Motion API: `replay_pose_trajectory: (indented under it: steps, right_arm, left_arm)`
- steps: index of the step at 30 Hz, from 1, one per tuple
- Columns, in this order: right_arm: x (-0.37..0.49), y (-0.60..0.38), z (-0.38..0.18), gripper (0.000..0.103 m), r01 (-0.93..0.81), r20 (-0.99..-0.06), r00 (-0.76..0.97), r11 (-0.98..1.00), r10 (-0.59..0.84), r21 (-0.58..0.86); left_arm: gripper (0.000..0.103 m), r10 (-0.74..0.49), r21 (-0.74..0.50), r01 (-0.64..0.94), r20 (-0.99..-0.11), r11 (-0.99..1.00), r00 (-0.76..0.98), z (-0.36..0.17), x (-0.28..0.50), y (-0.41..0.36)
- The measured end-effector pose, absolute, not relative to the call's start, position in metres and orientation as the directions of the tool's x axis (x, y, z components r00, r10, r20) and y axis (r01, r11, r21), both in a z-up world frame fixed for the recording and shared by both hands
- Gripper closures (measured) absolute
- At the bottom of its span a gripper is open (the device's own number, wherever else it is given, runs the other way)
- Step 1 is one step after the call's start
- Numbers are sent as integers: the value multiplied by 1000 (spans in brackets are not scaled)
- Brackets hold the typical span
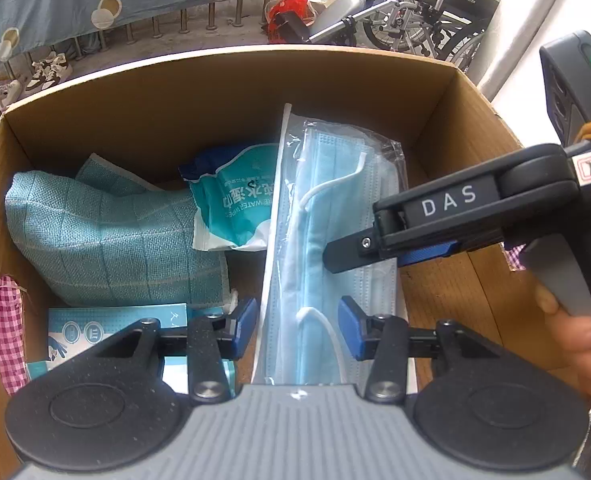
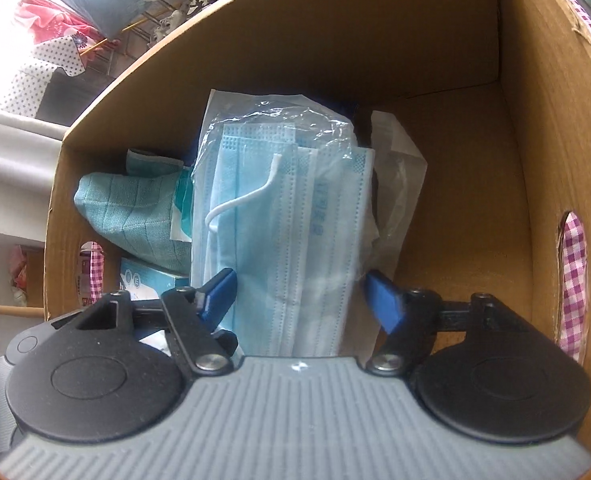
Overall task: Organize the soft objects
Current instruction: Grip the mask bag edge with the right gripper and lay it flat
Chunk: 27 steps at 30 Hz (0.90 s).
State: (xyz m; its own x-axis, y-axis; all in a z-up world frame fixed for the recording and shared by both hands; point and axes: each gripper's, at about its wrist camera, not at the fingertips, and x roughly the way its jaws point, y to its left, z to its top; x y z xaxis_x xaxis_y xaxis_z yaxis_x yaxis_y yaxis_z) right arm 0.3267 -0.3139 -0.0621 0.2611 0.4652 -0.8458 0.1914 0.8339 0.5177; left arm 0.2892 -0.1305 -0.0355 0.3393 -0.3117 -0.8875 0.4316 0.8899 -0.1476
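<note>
— Where are the claws?
— The left gripper (image 1: 299, 326) and right gripper (image 2: 299, 300) are both spread, straddling the clear plastic bag of pale blue face masks (image 1: 331, 240) without pinching.
— And the bag?
— Inside the brown cardboard box (image 1: 231, 92), beside a teal woven cloth (image 1: 111, 240) and wet-wipes pack (image 1: 235, 196).

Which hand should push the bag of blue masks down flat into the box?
Probably the right. The right gripper already reaches over the middle of the mask bag inside the cardboard box, jaws open. The left gripper only straddles the bag's near end, jaws open too.
</note>
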Motion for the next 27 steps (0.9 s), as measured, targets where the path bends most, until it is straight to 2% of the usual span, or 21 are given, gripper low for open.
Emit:
replay_pose_trajectory:
  steps: [1, 6, 8, 10, 14, 18, 27]
  right_arm:
    - [326, -312, -61, 50, 181, -847, 263, 839, 462, 513]
    - [320, -315, -54, 72, 150, -841, 292, 846, 456, 512]
    - [316, -318, -50, 87, 137, -835, 309, 847, 456, 513]
    - [312, -323, -44, 91, 123, -820, 330, 839, 469, 529]
    - [307, -327, -25, 97, 84, -789, 384, 832, 480, 548]
    - [306, -327, -5, 98, 37, -778, 421, 848, 466, 528]
    - [293, -340, 37, 102, 14, -825, 439, 915, 357, 404]
  left_arm:
    - [57, -311, -146, 435, -888, 889, 338, -35, 289, -132]
    - [56, -296, -127, 445, -895, 887, 335, -35, 290, -136]
    - [56, -302, -138, 440, -895, 887, 328, -36, 291, -136]
    - [56, -310, -150, 439, -895, 886, 321, -37, 291, -135]
    - [54, -331, -183, 434, -896, 882, 296, -39, 291, -135]
    - [54, -397, -268, 417, -879, 868, 263, -41, 292, -133]
    - [54, -505, -391, 428, -842, 814, 191, -42, 292, -153]
